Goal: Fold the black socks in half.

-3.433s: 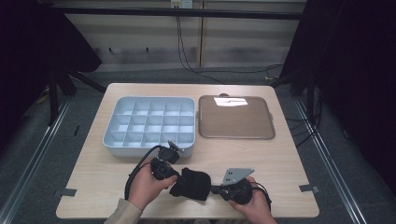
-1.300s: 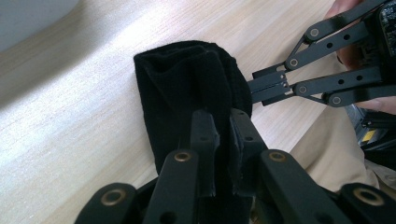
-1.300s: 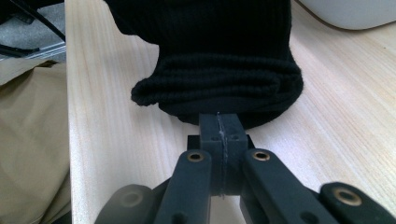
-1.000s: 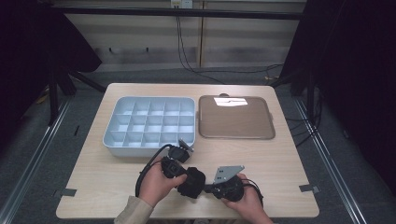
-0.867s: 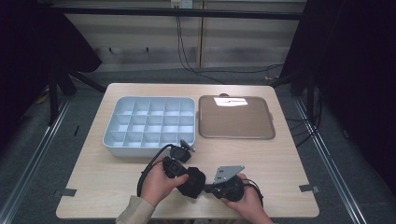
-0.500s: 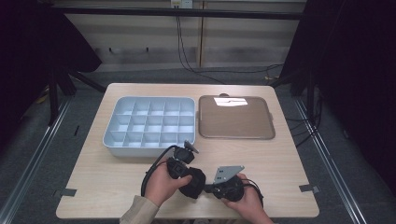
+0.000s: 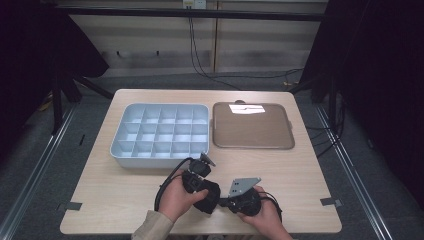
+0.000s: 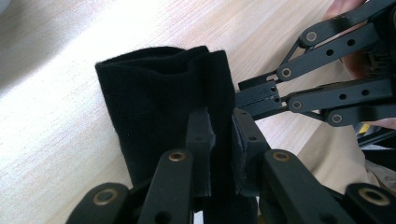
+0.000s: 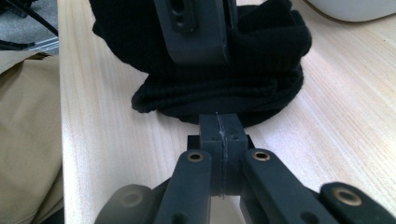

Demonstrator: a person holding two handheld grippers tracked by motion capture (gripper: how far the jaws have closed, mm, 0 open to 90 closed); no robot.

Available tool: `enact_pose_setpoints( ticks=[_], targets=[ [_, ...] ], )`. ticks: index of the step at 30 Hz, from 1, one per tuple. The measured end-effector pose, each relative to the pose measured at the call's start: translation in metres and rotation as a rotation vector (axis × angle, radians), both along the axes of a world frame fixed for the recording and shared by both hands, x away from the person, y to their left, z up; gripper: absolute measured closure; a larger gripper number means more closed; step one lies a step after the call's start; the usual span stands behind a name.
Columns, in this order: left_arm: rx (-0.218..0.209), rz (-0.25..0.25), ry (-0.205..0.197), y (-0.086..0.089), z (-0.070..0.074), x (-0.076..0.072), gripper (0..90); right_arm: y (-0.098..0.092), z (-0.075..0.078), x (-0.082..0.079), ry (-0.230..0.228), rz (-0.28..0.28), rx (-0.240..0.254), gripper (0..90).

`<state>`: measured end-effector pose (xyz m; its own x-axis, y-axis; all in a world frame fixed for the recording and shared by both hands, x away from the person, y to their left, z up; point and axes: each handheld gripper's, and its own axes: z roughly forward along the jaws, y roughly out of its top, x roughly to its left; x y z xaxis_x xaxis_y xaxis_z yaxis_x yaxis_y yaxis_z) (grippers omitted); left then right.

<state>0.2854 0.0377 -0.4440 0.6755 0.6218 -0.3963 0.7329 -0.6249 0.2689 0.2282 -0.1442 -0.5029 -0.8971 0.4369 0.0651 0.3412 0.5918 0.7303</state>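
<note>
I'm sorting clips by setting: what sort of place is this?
Probably a lab or recording studio, not a home: a plain light wooden table ringed by black curtains, floor rails on both sides, and cables hanging down the back wall.

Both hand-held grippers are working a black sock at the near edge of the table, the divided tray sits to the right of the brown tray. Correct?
Not quite: the divided tray sits to the left of the brown tray, as the high view shows. The rest stands: the left hand-held gripper and the right hand-held gripper both work the black sock at the table's near edge.
</note>
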Motion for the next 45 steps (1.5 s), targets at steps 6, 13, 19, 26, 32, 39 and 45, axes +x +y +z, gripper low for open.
enact_pose_setpoints(
  ticks=[6,13,19,26,32,39,45],
  targets=[
    [0.028,0.004,-0.019,-0.002,-0.005,0.001,79.2,-0.001,0.000,0.000,0.000,-0.007,0.002,90.0],
    [0.048,0.013,-0.044,-0.002,-0.009,0.001,79.2,-0.003,0.000,0.000,0.002,-0.007,-0.001,90.0],
    [0.052,0.032,-0.058,-0.005,-0.010,-0.001,79.2,-0.004,0.001,0.000,0.001,-0.007,-0.004,90.0],
    [0.029,0.011,-0.046,-0.001,-0.010,0.000,74.9,-0.004,0.001,0.000,0.005,-0.011,-0.003,90.0],
    [0.023,0.011,-0.038,0.001,-0.005,0.000,71.3,-0.005,0.001,0.000,0.005,-0.007,-0.003,90.0],
    [-0.004,0.022,-0.039,0.004,0.004,0.001,69.3,-0.005,0.000,0.001,0.007,-0.011,0.003,90.0],
    [-0.015,0.018,-0.043,0.005,0.011,0.002,68.0,-0.005,0.000,0.001,0.008,-0.014,0.007,90.0]
  ],
)
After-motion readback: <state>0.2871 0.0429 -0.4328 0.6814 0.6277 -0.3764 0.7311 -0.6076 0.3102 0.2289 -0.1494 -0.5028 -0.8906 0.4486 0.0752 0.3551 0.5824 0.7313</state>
